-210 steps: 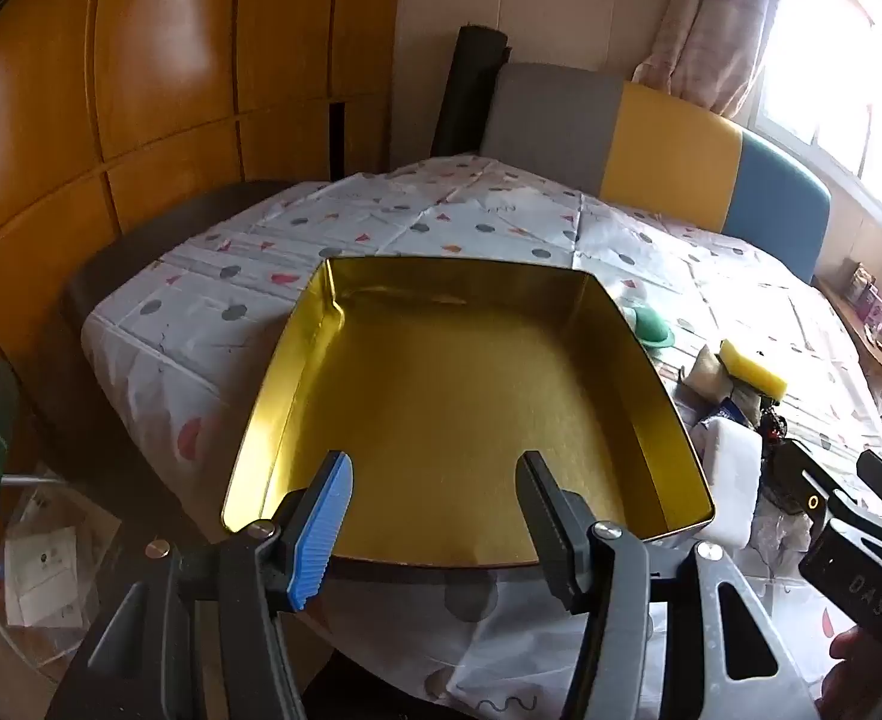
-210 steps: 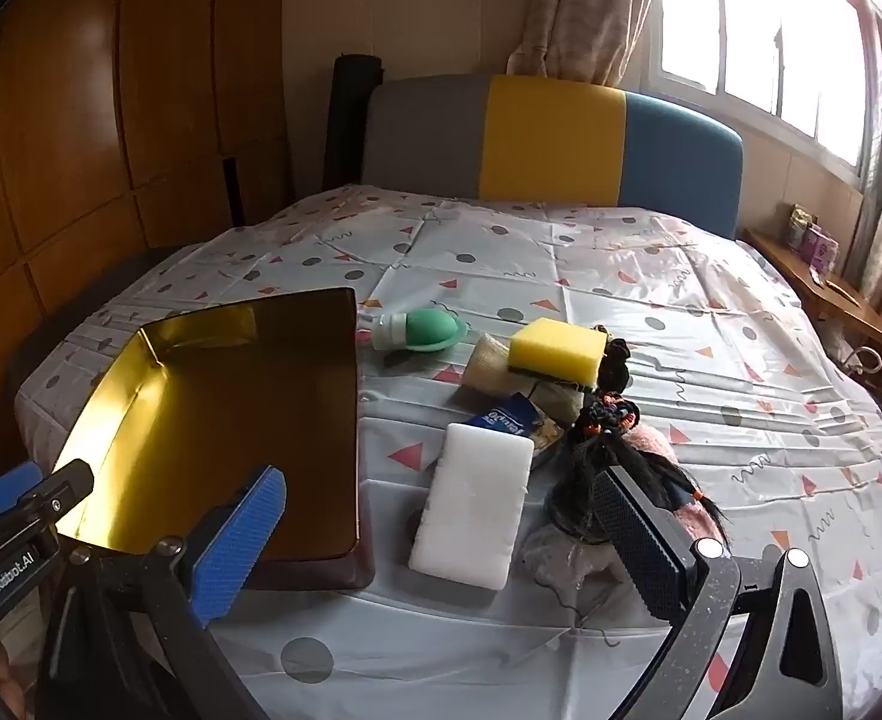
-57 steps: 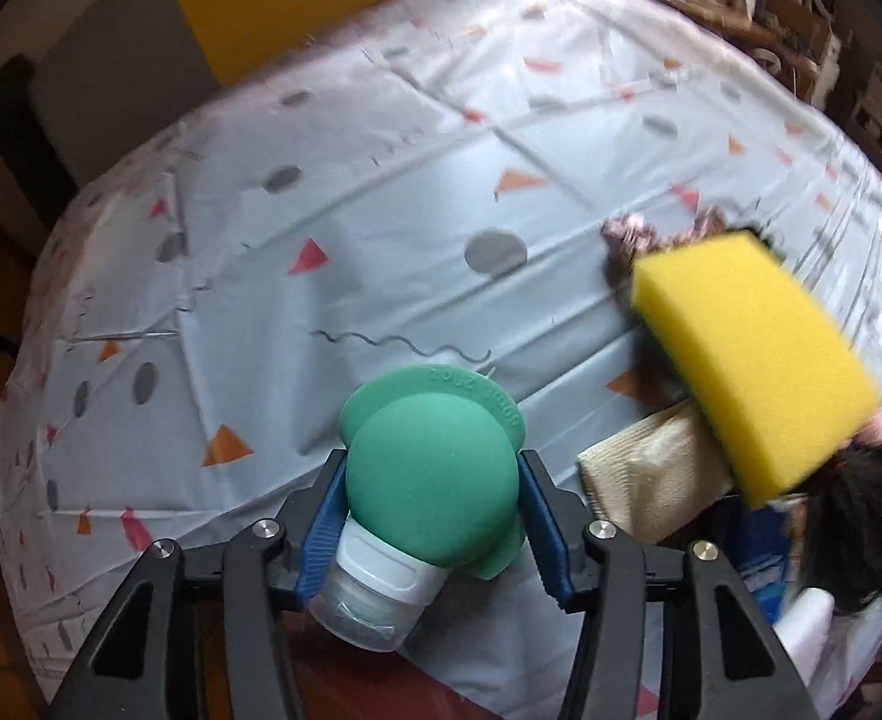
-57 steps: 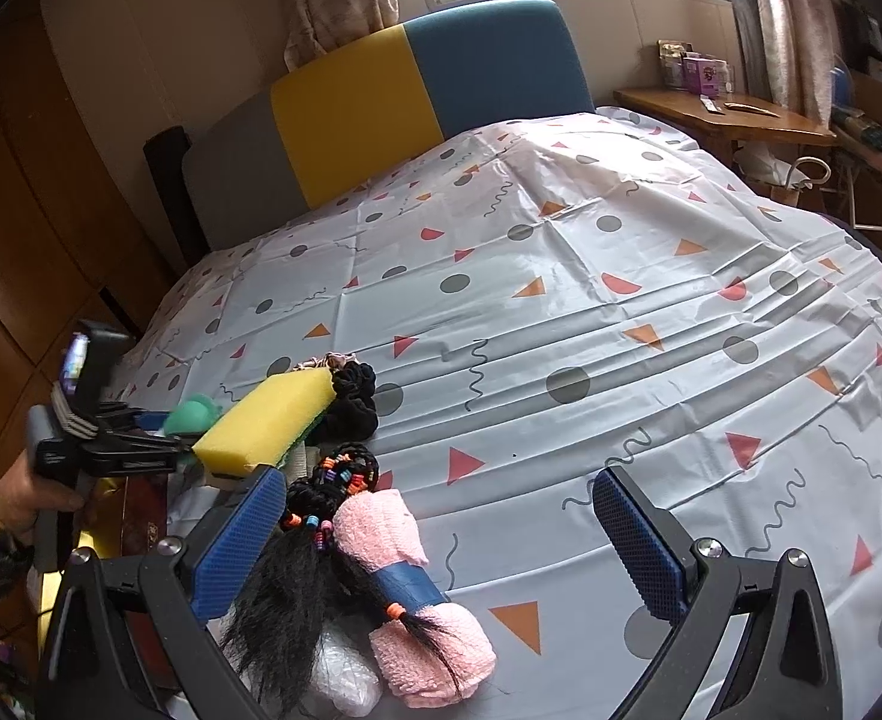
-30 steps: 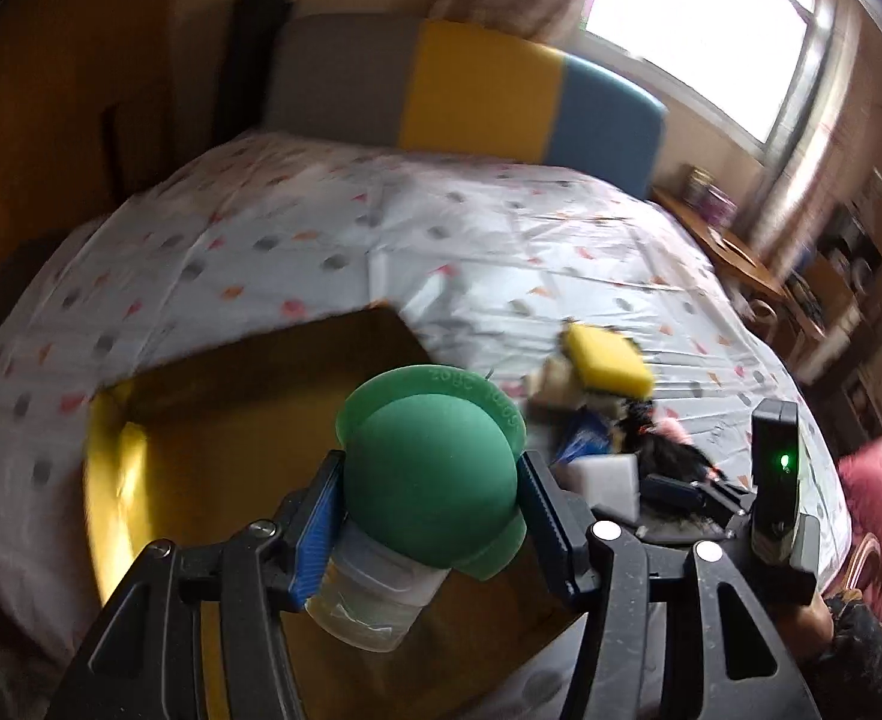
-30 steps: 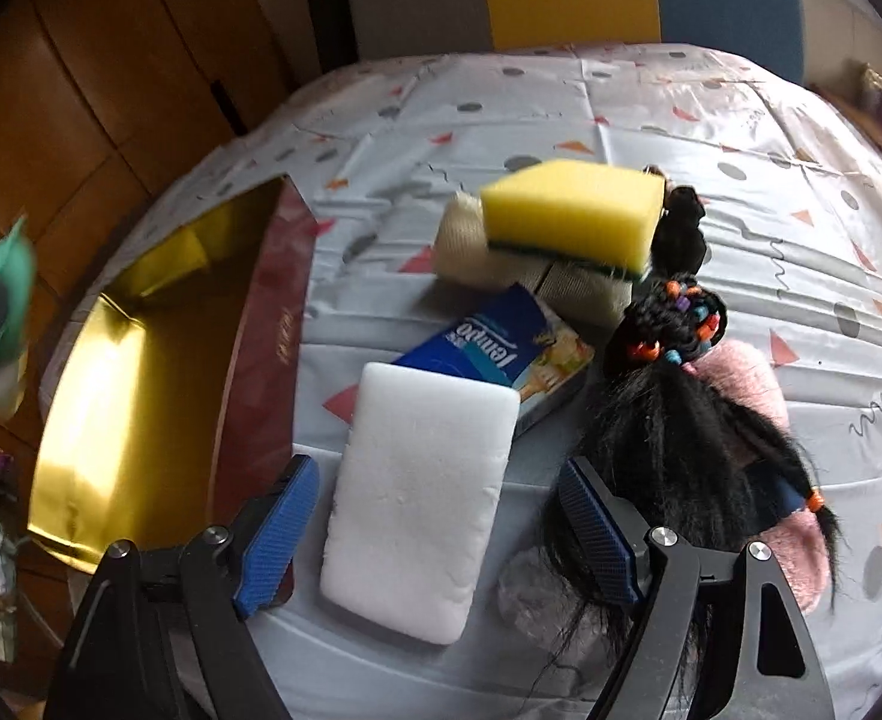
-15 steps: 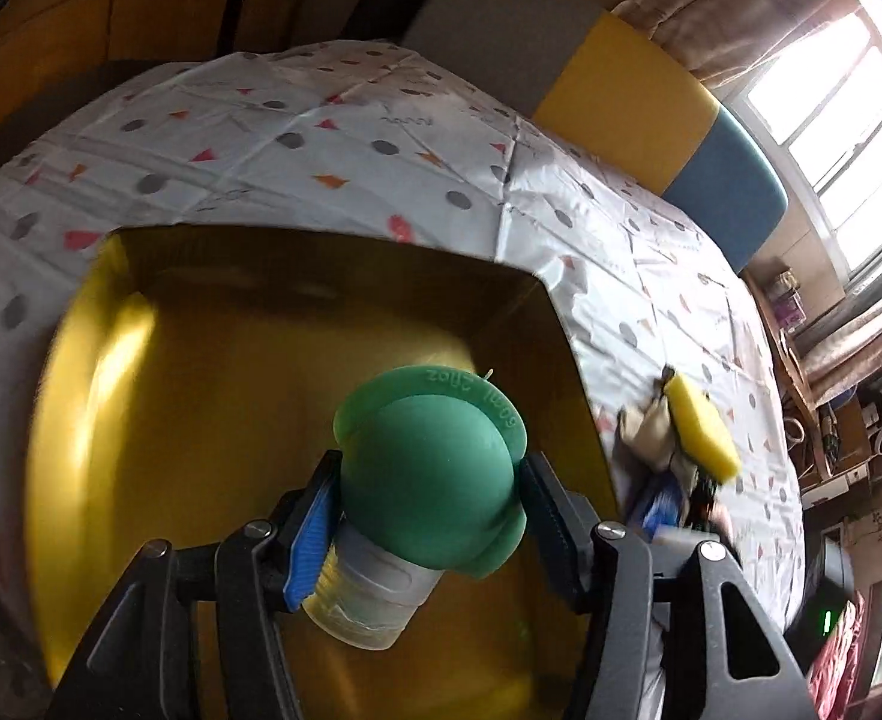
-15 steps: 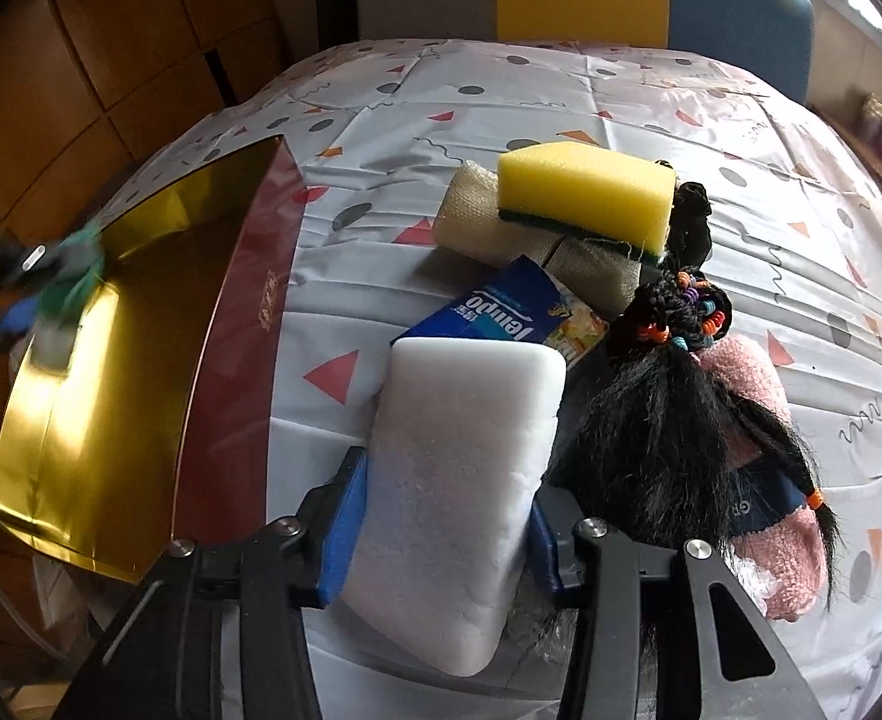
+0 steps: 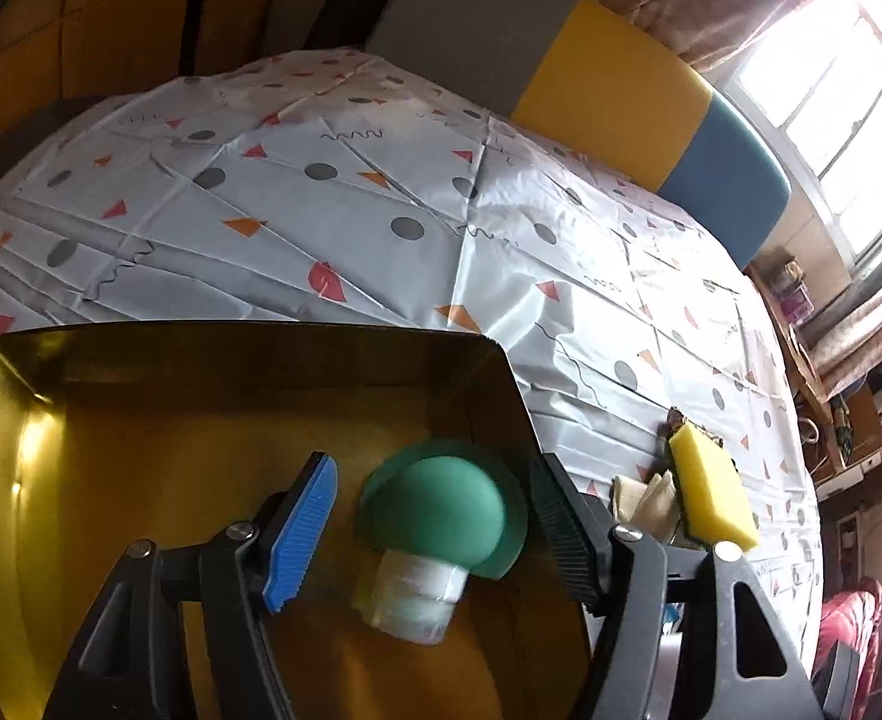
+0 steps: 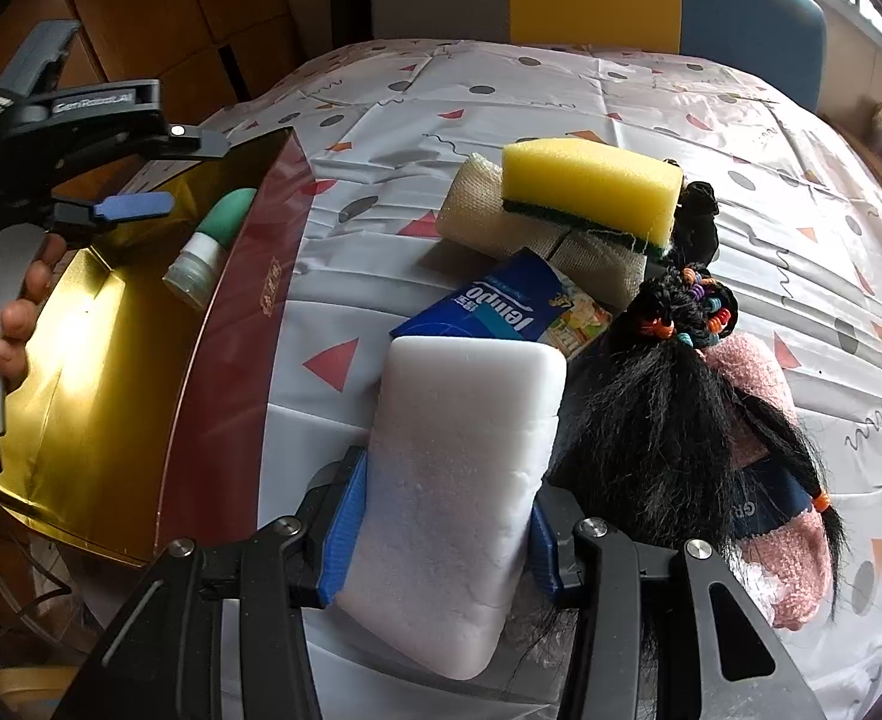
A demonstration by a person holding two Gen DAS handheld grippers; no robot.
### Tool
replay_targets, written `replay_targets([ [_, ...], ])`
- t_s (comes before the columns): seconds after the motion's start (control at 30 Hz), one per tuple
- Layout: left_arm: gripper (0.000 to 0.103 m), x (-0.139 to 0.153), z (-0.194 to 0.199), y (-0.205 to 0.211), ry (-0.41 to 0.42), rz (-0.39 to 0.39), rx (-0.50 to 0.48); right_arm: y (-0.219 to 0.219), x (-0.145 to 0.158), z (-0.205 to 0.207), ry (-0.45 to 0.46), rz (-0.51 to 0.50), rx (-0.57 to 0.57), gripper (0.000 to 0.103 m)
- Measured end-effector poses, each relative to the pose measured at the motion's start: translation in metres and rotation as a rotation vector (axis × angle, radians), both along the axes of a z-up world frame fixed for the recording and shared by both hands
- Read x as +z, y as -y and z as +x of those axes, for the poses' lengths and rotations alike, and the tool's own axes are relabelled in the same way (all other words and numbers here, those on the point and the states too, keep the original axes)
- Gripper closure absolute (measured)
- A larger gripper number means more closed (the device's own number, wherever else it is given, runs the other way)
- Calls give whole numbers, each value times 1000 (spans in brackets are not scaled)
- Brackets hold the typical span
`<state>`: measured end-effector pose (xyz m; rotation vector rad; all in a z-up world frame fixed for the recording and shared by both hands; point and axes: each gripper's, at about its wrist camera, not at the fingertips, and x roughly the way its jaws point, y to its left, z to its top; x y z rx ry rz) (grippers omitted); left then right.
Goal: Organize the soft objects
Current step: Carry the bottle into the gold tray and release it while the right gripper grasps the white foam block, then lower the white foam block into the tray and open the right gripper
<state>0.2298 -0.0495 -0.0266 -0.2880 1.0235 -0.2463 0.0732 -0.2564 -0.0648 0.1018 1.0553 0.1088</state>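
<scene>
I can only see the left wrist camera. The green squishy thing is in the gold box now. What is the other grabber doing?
Observer: The right gripper is squeezing a white sponge block that lies on the tablecloth.
Child: Is anything next to that block?
Observer: Yes, a blue tissue pack just beyond it, and black doll hair with coloured bands on its right.
Child: What is under the hair?
Observer: A fluffy pink sock with a blue band.
Child: What colour is the box outside?
Observer: The gold tin is dark red outside.
</scene>
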Motion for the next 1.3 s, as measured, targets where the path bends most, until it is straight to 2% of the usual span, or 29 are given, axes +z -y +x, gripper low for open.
replay_targets([
  [0.17, 32, 16, -35, -11, 49, 69, 13, 1, 1, -1, 9, 0, 1, 55],
  [0.27, 22, 25, -64, -16, 86, 143, 15, 1, 2, -2, 14, 0, 0, 55],
  [0.4, 21, 33, -107, -23, 152, 223, 19, -1, 5, -3, 25, -7, -1, 55],
  [0.53, 22, 35, -143, -32, 205, 266, 56, -2, 16, -7, 56, -11, -7, 55],
  [0.8, 22, 39, -179, -44, 248, 259, 101, -16, 57, -17, 150, -14, 15, 55],
  [1.0, 22, 40, -188, -46, 251, 282, 110, -51, 86, -19, 193, 14, 115, 55],
  [1.13, 22, 36, -191, -50, 241, 292, 116, -76, 91, -16, 188, 21, 183, 55],
  [1.3, 22, 32, -193, -58, 225, 285, 128, -102, 83, -6, 155, 5, 237, 55],
])
